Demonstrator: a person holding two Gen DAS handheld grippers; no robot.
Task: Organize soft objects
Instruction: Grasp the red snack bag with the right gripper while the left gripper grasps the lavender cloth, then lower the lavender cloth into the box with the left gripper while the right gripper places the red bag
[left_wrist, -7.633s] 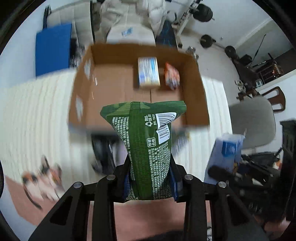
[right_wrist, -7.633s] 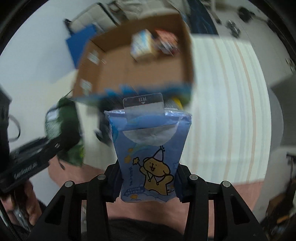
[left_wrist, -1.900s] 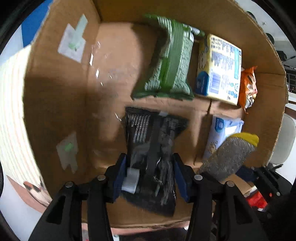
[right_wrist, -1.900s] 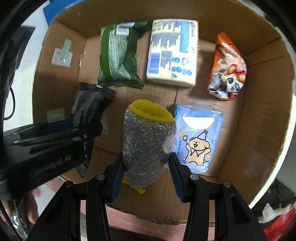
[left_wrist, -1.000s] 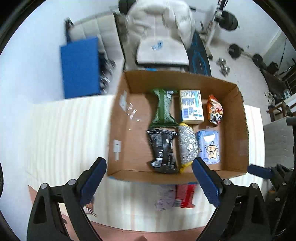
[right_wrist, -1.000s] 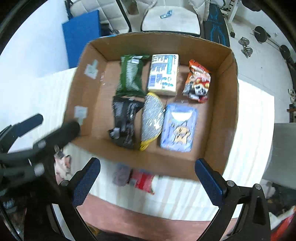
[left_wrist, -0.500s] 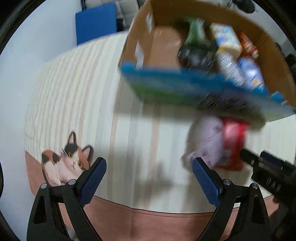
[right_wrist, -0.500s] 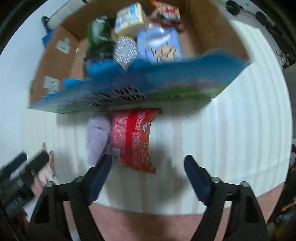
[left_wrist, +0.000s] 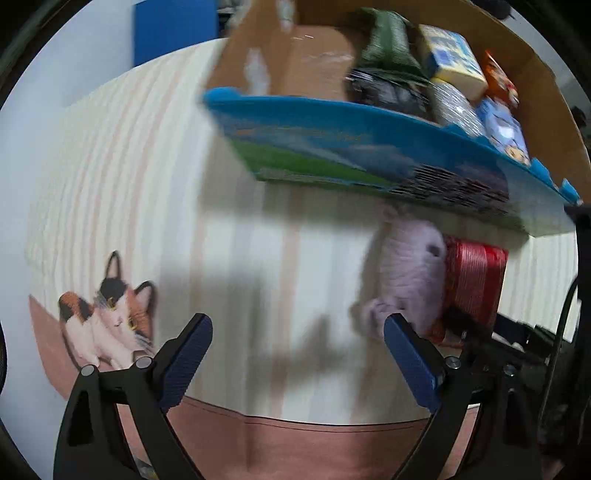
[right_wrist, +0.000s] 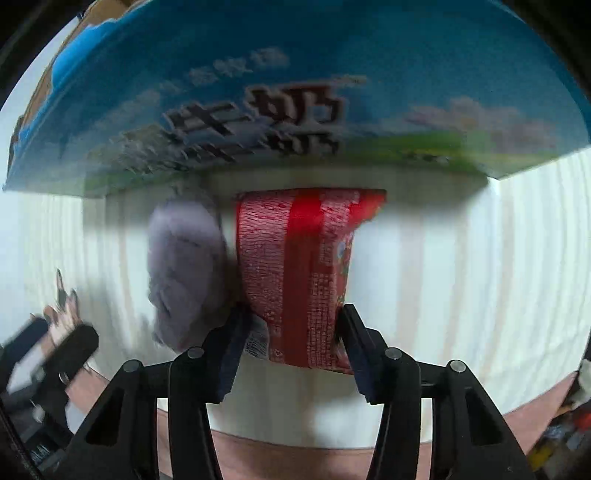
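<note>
A: Where's the red packet (right_wrist: 299, 273)?
B: On the striped cloth (right_wrist: 461, 258), just near of the cardboard box (right_wrist: 295, 92) — the right gripper (right_wrist: 290, 334) has its fingers against both sides, though whether they truly pinch it, I can't tell.
A: And the left gripper (left_wrist: 297, 354)?
B: Spread wide, empty, beside the lilac plush (left_wrist: 408, 277).
A: Risk?
B: A grip that low on the packet — it may slip out, or snag the plush touching it.

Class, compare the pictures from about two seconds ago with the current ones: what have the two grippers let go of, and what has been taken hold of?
Both grippers released their loads in the box and dropped outside it. The right gripper has closed on the red packet; the left gripper is open near the lilac plush. The packed items stayed put.
</note>
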